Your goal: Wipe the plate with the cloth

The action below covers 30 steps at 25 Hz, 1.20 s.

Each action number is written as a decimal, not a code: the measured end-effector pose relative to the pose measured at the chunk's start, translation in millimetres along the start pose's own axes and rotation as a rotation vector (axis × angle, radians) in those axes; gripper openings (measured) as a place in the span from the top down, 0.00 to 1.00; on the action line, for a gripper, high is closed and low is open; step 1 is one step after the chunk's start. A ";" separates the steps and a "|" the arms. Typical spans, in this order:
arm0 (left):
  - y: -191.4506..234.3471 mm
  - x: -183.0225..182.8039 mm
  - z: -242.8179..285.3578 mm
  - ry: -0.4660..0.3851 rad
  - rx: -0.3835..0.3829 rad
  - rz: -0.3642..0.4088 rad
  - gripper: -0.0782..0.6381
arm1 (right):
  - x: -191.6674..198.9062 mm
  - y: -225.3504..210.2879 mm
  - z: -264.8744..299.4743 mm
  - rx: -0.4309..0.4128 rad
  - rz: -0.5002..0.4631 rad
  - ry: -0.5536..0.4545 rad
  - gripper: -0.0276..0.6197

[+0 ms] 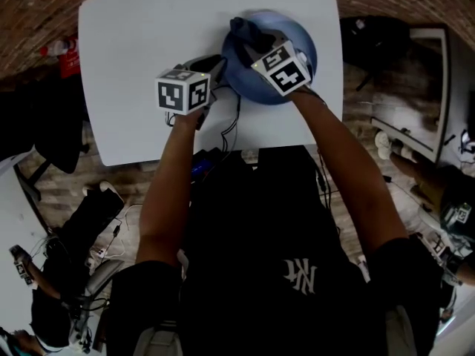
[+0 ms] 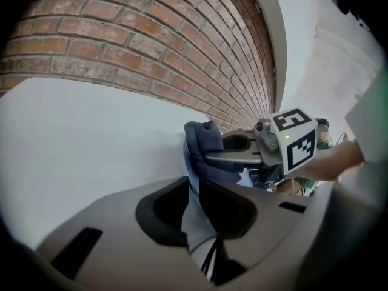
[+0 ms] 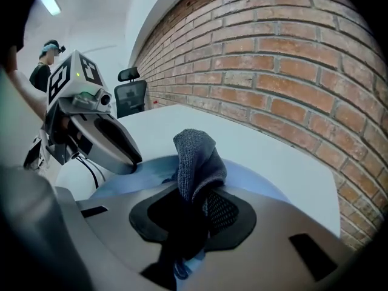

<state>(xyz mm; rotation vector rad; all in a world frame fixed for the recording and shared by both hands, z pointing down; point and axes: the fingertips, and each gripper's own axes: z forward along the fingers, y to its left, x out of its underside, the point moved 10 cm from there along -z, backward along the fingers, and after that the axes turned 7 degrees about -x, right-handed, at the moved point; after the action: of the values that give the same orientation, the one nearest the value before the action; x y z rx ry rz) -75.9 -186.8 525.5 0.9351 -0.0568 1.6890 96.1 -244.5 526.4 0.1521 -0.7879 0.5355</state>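
Clamping the rim of the blue plate [image 1: 261, 87] in the left tongs [image 2: 197, 206], pinching the dark cloth [image 3: 194, 156] in the right tongs [image 3: 195, 210], wearing a black shirt [image 1: 252, 221] marked "NY".

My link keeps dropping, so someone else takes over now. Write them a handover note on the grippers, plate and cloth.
Left gripper: shut on the rim of the round blue plate, which lies on the white table.
Right gripper: shut on the dark grey textured cloth, held over the plate.
Done: both grips taken; how much is wiped cannot be told.
Left: rub the cloth across the plate.
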 end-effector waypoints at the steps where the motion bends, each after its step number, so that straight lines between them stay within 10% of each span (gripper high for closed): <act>1: -0.6 -1.1 -0.7 -0.001 -0.004 0.003 0.81 | 0.5 -1.4 -1.7 0.001 -0.004 0.007 0.80; 30: 2.2 3.2 -4.3 -0.023 -0.013 0.000 0.81 | 27.8 -30.4 -50.2 0.219 -0.193 0.297 0.81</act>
<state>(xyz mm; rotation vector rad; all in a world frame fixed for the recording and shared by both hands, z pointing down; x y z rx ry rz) -80.2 -183.0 525.5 0.9450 -0.0828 1.6764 159.7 -243.0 512.9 0.3391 -0.4189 0.4473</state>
